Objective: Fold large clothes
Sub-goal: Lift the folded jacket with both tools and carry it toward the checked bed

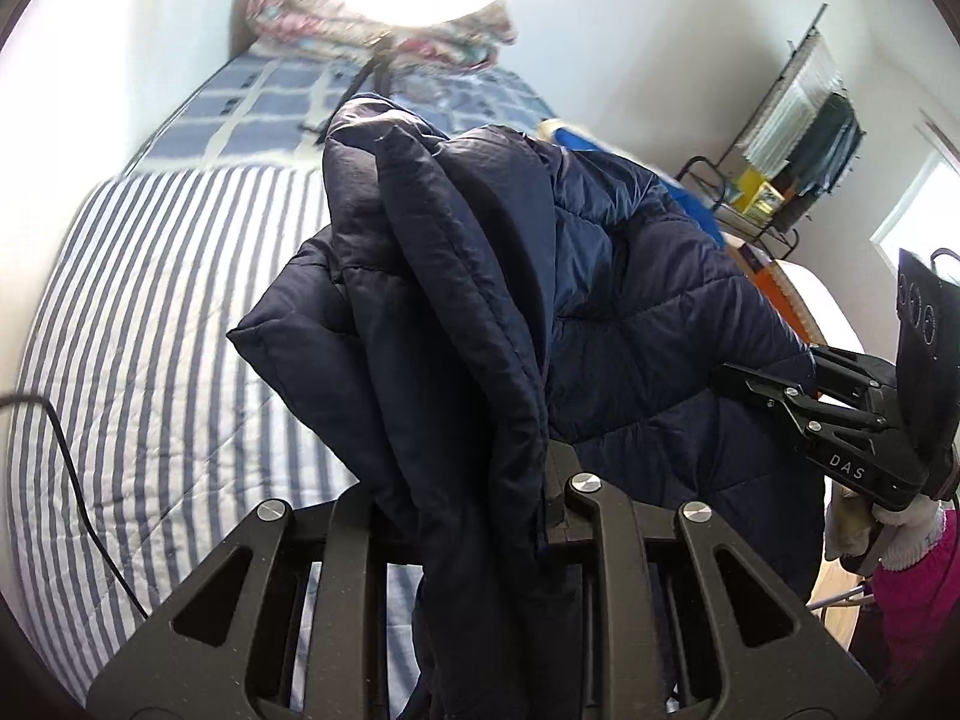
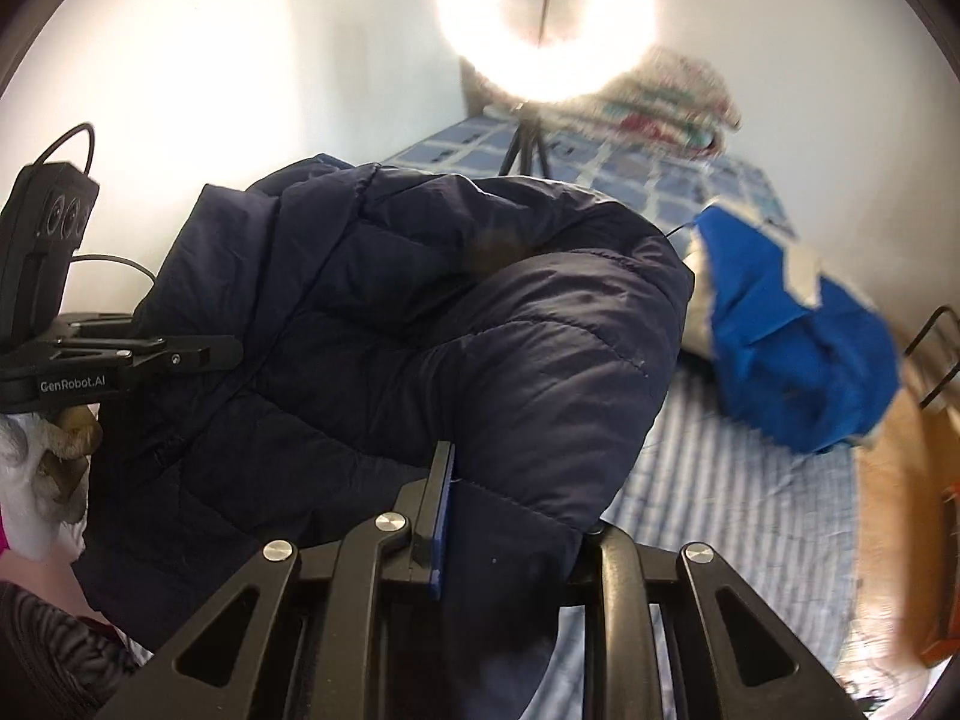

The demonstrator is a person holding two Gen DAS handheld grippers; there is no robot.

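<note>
A dark navy quilted jacket [image 1: 480, 300] hangs in the air above the striped bed, bunched in thick folds. My left gripper [image 1: 474, 510] is shut on one bundle of its fabric, which spills over and hides the fingertips. In the same view my right gripper [image 1: 738, 384] comes in from the right and pinches the jacket's other edge. The right wrist view shows the jacket [image 2: 420, 312] draped over my right gripper [image 2: 510, 510], shut on a fold. There my left gripper [image 2: 222, 354] clamps the jacket's left side, held by a hand in a white glove [image 2: 36, 480].
The bed's blue-and-white striped sheet [image 1: 168, 330] lies below, with a checked blue blanket [image 1: 264, 102] further back. A bright blue garment [image 2: 798, 348] sits on the bed to the right. A ring light on a tripod [image 2: 543, 18] stands at the far end. A clothes rack [image 1: 804, 138] is at right.
</note>
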